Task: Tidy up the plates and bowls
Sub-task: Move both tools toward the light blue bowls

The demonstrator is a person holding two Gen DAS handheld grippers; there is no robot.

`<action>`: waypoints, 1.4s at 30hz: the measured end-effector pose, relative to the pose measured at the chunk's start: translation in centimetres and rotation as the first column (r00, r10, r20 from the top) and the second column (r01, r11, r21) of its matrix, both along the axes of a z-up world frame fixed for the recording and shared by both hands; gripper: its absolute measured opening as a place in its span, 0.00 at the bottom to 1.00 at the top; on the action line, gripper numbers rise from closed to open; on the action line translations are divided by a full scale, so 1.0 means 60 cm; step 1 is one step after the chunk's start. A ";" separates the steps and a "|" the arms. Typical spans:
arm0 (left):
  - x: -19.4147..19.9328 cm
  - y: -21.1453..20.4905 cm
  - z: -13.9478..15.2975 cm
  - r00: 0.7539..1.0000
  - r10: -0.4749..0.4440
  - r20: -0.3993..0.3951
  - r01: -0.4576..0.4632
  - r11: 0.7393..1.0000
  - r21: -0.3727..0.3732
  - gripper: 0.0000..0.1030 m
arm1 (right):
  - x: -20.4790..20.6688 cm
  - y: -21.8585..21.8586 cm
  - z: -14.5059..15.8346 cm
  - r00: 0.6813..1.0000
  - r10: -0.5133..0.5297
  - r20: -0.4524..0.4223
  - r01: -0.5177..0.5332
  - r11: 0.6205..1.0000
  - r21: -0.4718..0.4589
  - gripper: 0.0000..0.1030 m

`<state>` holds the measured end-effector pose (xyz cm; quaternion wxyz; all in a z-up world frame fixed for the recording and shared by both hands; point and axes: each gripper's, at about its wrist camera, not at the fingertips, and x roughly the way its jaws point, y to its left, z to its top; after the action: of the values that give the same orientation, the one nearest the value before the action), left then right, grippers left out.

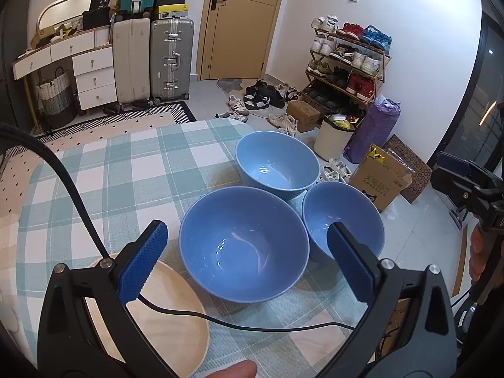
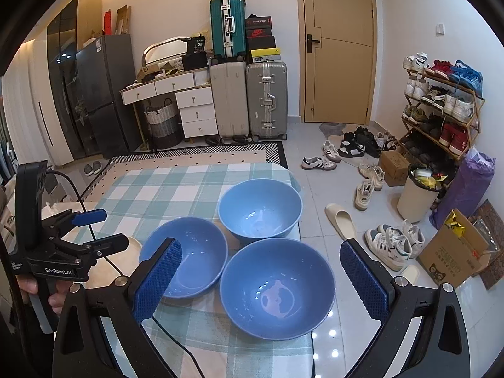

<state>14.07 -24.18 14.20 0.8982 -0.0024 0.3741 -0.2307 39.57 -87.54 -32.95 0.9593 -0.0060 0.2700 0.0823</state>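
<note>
bowls: three glossy blue ceramic bowls, all upright and empty, grouped in a triangle near the right edge of a table covered by a teal-and-white checked cloth.
far bowl, light blue, nearest the table's far right corner.
left bowl, darker blue, just beside the far one.
near right bowl, at the table edge; whether its rim touches the others cannot be told.
plate: one round pale cream plate on the cloth, left of the bowls, crossed by a black cable.
left gripper: blue-padded fingers wide apart, holding nothing, above the left bowl.
right gripper: fingers wide apart, holding nothing, above the near right bowl.
</note>
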 end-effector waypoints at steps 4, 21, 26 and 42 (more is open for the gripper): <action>0.027 -0.013 -0.003 1.000 -0.001 -0.014 0.001 1.000 -0.002 0.98 | 0.020 -0.013 -0.004 1.000 -0.014 -0.021 0.014 1.000 0.015 0.99; 0.147 -0.055 -0.036 0.995 0.011 -0.099 -0.010 1.000 0.010 0.98 | 0.122 -0.043 -0.017 0.991 -0.043 -0.126 0.049 0.998 0.045 0.99; 0.192 -0.052 -0.048 0.988 0.036 -0.149 -0.040 0.999 -0.027 0.98 | 0.161 -0.050 -0.025 0.987 -0.049 -0.155 0.060 0.996 0.066 0.99; 0.290 -0.079 -0.119 0.974 0.072 -0.217 -0.074 0.997 -0.003 0.97 | 0.264 -0.057 -0.069 0.974 -0.056 -0.220 0.070 0.996 0.054 0.99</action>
<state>31.46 -28.92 7.05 0.8601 -0.0461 0.4680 -0.1977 55.40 -90.96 -37.09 0.9257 0.0412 0.3712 0.0602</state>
